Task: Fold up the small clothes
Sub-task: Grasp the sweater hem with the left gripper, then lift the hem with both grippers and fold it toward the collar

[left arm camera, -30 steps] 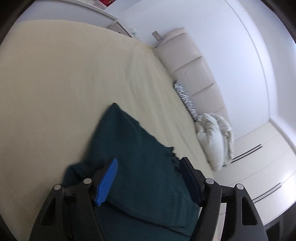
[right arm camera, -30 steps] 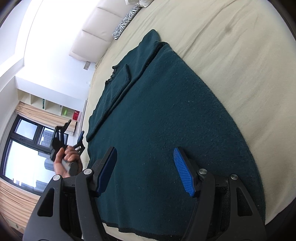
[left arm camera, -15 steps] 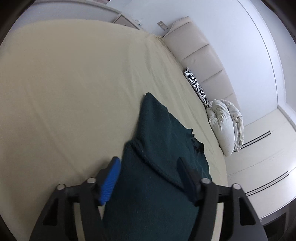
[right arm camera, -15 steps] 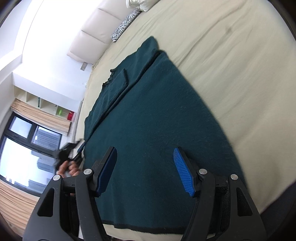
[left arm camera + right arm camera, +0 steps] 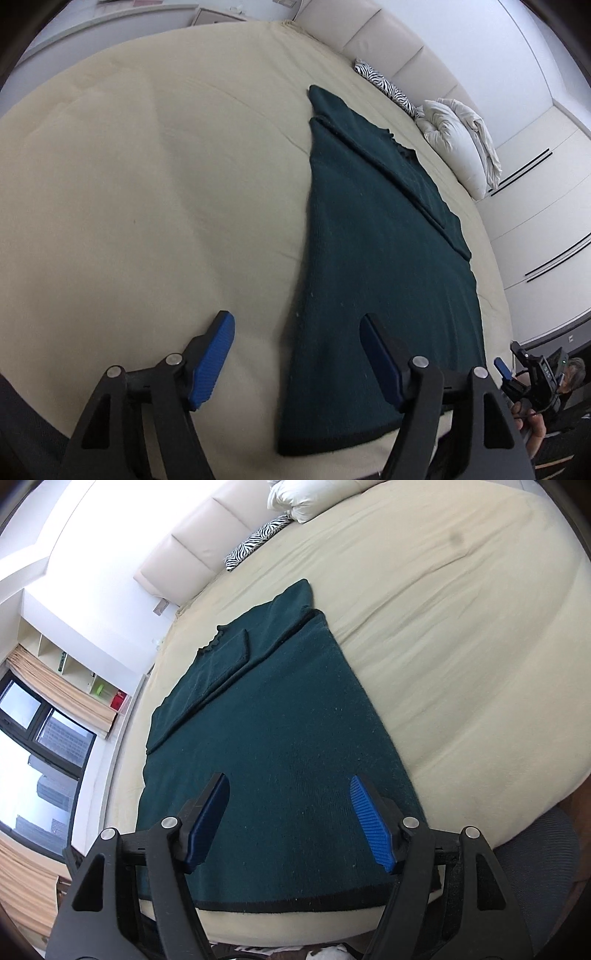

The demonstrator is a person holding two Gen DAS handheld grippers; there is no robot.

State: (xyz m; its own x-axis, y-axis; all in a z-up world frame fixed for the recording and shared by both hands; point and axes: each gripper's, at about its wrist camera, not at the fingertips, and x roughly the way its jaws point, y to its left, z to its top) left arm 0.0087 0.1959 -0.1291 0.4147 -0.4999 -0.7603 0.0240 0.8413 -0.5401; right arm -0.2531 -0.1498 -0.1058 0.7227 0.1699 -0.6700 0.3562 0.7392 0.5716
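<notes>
1. We see the left gripper (image 5: 295, 350) has swung off the teal garment (image 5: 376, 258) to its near left edge, jaws wide, holding nothing.
2. Right gripper (image 5: 288, 812) just opened further, empty, above the hem.
3. Garment lies flat on the bed (image 5: 147, 184), sleeve folded in; next fold looks ready.

Dark teal knit garment (image 5: 280, 738), flat on bed (apparently sleeve folded in).

A: Daylight enters through the window (image 5: 44, 738); the wall (image 5: 110, 528) beside it is blown out.
B: Fisheye bends the edges, corners vignette dark. The bed (image 5: 129, 184) is evenly lit, shadows soft.
</notes>
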